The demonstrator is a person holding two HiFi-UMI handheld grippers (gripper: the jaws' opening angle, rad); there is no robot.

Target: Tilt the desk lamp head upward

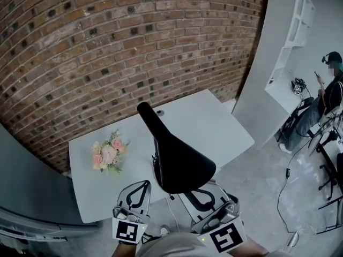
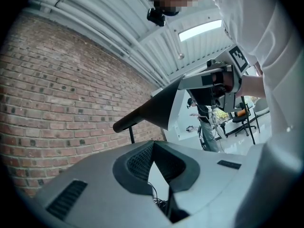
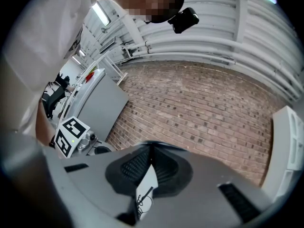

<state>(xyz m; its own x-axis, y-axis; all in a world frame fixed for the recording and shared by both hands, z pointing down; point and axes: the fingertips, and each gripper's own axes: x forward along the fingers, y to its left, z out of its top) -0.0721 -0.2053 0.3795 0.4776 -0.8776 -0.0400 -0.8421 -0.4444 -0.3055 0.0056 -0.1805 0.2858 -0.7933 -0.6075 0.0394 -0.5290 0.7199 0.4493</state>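
Note:
The black desk lamp (image 1: 181, 162) stands on the white table (image 1: 214, 122), its wide head over the near edge and its narrow end (image 1: 144, 110) raised toward the brick wall. My left gripper (image 1: 142, 184) is shut and empty, just left of the head. My right gripper (image 1: 197, 196) is shut, its tips tucked under the head's near rim; whether they touch it I cannot tell. In the left gripper view the lamp head (image 2: 154, 109) slants above the shut left gripper (image 2: 153, 144), with the right gripper (image 2: 204, 80) at its wide end. The right gripper (image 3: 151, 148) shows shut jaws.
A pink flower bunch (image 1: 109, 154) lies on the table's left part. A thin cable (image 1: 172, 210) hangs off the near edge. White shelving (image 1: 292, 31) stands at the right, with a seated person (image 1: 321, 98), chairs and floor cables (image 1: 286, 197) beyond it.

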